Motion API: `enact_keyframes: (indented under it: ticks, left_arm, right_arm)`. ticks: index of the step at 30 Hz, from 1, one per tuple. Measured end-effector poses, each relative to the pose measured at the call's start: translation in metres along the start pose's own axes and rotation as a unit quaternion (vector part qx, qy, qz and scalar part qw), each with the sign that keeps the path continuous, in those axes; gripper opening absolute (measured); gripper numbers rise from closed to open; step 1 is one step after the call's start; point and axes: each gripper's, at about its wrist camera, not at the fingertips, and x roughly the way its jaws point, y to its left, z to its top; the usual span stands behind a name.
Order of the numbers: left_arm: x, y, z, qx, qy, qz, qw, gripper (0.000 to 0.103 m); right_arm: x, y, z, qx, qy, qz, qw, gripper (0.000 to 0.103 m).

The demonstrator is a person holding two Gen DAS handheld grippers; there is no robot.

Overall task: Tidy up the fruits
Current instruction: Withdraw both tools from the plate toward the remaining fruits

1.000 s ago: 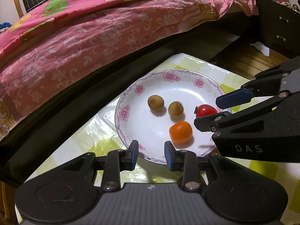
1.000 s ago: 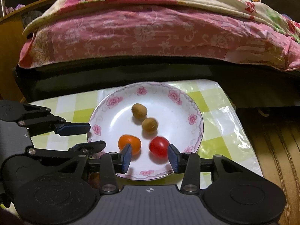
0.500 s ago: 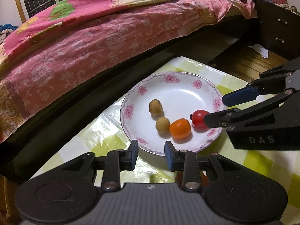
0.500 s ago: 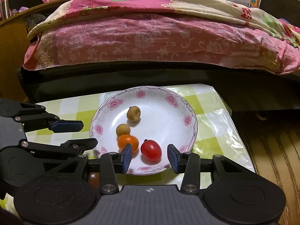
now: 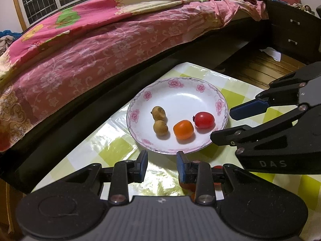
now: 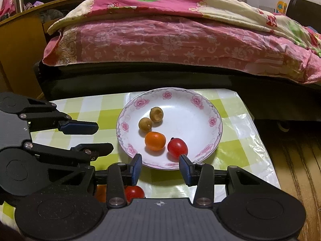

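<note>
A white plate with a pink flower rim (image 5: 200,88) (image 6: 212,120) sits on the checked table. In it lie two brown longans (image 5: 158,112) (image 5: 160,127) (image 6: 156,114) (image 6: 145,124), an orange tomato (image 5: 183,129) (image 6: 155,141) and a red tomato (image 5: 204,119) (image 6: 177,147). My left gripper (image 5: 162,165) is open and empty just short of the plate's near rim. My right gripper (image 6: 160,167) is open and empty, also at the near rim. Another red tomato (image 6: 134,193) and an orange one (image 6: 101,194) lie on the table under the right gripper, partly hidden.
A bed with a pink flowered cover (image 5: 100,46) (image 6: 170,38) runs right behind the table. A dark drawer chest (image 5: 293,32) stands at the right. Wooden floor (image 6: 297,180) lies beyond the table's right edge. A wooden cabinet (image 6: 20,46) stands at the left.
Both grippers have drawn back and up from the plate. The right gripper no longer straddles the red tomato. The longans and tomatoes have rolled a little in the plate.
</note>
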Motion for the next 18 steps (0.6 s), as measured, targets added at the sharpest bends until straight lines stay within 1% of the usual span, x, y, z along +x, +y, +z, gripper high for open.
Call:
enact_keyframes:
  ticks: [11,15,18]
  left_arm:
    - [-0.011,-0.005,-0.011,0.009,0.002,-0.005,0.9999,0.040]
    - [-0.015,-0.006,-0.017,0.012,0.005,-0.006,0.9999,0.040]
    - [-0.017,-0.005,-0.021,0.012,0.010,-0.004,0.9999,0.040]
  right_arm:
    - [-0.013,0.013,-0.005,-0.021,-0.011,-0.001,1.000,0.037]
    - [-0.015,0.017,-0.009,-0.022,-0.002,0.000,1.000,0.037]
    - [-0.015,0.022,-0.012,-0.023,0.013,-0.002,1.000,0.037]
